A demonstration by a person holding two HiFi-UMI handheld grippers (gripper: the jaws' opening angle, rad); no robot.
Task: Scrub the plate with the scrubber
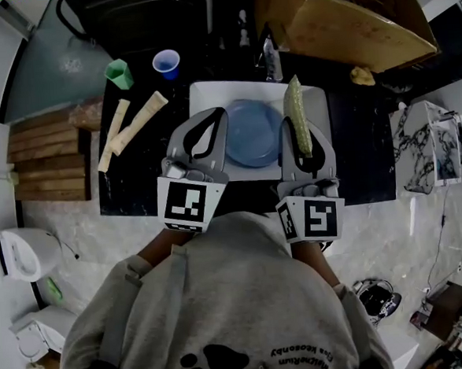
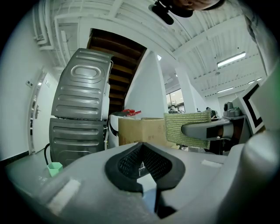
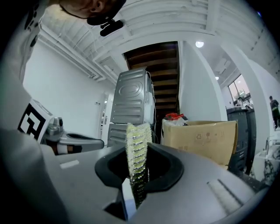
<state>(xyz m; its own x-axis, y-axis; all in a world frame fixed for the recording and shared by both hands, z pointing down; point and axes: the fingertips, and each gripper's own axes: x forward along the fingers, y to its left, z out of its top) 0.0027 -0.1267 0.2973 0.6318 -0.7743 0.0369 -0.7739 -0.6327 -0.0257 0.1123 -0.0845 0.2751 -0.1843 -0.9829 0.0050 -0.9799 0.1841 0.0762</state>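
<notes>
The head view looks steeply down on the black table [image 1: 136, 186]. Both gripper views tilt upward, sharing the cardboard box [image 2: 140, 129].

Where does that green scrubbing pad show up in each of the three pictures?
Head view: scrubber clamped in the right gripper, just right of the blue plate.
Left gripper view: right of centre, seen broadside.
Right gripper view: dead centre, edge-on between the jaws.
Shared landmark: the cardboard box, in all three.

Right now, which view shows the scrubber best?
Left gripper view: the scrubber shows its broad green face. Right gripper view shows only its edge between the jaws; head view, a narrow strip beside the plate.
</notes>
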